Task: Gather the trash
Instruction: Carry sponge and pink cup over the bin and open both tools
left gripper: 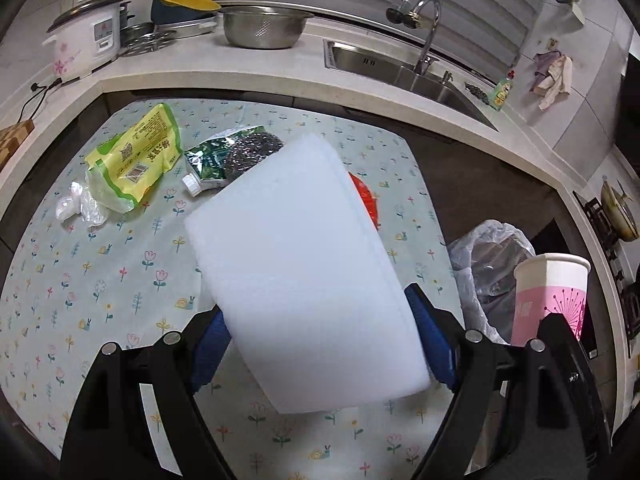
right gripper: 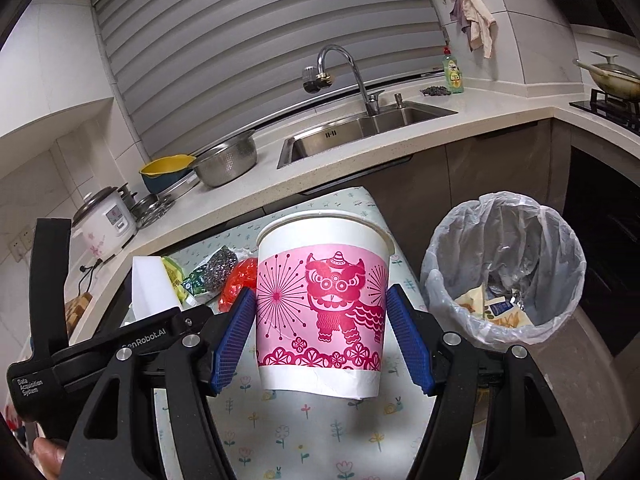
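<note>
My left gripper (left gripper: 316, 340) is shut on a white foam block (left gripper: 300, 272) and holds it above the floral table. The block also shows in the right wrist view (right gripper: 150, 284). My right gripper (right gripper: 322, 336) is shut on a pink and white paper cup (right gripper: 322, 312), held upright above the table's right edge; the cup also shows in the left wrist view (left gripper: 550, 296). A bin lined with a clear bag (right gripper: 504, 264) stands right of the table with scraps inside. On the table lie a yellow bag (left gripper: 136, 152), a green pouch with steel wool (left gripper: 232, 152) and a red wrapper (right gripper: 238, 284).
A crumpled clear plastic wrap (left gripper: 80, 204) lies at the table's left. Behind the table runs a counter with a rice cooker (left gripper: 86, 40), a steel colander (left gripper: 264, 26) and a sink (right gripper: 360, 128). A stove with a pan (right gripper: 612, 76) is at the far right.
</note>
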